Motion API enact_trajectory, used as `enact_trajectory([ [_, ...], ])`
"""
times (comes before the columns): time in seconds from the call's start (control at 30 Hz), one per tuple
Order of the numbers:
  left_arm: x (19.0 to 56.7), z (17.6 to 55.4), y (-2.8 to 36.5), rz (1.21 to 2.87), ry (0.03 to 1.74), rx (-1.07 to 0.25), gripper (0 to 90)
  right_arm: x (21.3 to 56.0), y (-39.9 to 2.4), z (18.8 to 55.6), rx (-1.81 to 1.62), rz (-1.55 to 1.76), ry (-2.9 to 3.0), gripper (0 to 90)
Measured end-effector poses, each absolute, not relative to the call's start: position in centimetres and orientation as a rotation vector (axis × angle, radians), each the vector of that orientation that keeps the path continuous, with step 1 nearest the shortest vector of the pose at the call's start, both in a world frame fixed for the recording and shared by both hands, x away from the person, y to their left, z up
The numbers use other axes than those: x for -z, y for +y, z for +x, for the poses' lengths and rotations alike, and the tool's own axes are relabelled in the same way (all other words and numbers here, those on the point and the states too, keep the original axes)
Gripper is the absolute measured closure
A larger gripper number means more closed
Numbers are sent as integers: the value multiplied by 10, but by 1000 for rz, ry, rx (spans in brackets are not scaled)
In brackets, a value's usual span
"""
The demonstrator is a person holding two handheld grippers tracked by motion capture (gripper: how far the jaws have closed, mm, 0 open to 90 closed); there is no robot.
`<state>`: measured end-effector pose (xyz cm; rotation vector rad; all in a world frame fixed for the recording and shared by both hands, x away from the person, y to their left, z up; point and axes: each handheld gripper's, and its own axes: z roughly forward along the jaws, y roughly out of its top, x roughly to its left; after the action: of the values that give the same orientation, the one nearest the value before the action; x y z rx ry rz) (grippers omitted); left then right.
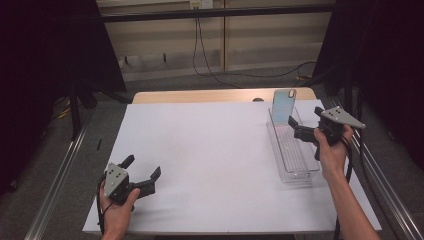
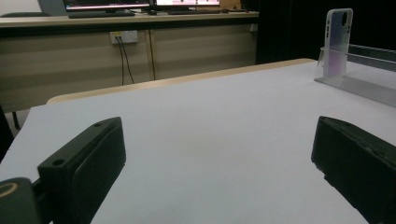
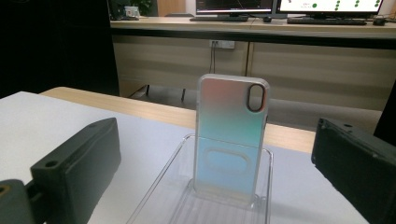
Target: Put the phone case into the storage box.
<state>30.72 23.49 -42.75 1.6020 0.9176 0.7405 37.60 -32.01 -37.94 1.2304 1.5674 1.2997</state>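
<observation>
My right gripper (image 1: 301, 131) has its jaws spread as wide as they go, with nothing pinched between them; in the right gripper view the phone case (image 3: 232, 136) shows through the gap, farther off and untouched by either pad. The case stands upright at the far end of a clear tray (image 3: 268, 186), its back facing me, the camera cutout at its upper right and a pink-to-teal sheen across it; whether it leans on the tray's end wall I cannot quite tell from here. In the high view my right hand (image 1: 331, 150) hangs over the tray's right wall (image 1: 312, 161), about midway along it, jaws pointed toward the case (image 1: 284, 106).

My left gripper (image 1: 145, 176) is likewise agape and holds nothing; it rests low at the near left corner of the white table (image 1: 210, 150), well apart from the tray. From the left gripper view the case (image 2: 338, 43) stands far off to the right.
</observation>
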Motion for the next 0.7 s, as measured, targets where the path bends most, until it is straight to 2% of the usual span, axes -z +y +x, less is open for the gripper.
enact_trajectory([
  [0.7, 426, 302, 239, 1582, 911, -729, 24, 383, -326, 322, -1264, 1223, 1515, 0],
])
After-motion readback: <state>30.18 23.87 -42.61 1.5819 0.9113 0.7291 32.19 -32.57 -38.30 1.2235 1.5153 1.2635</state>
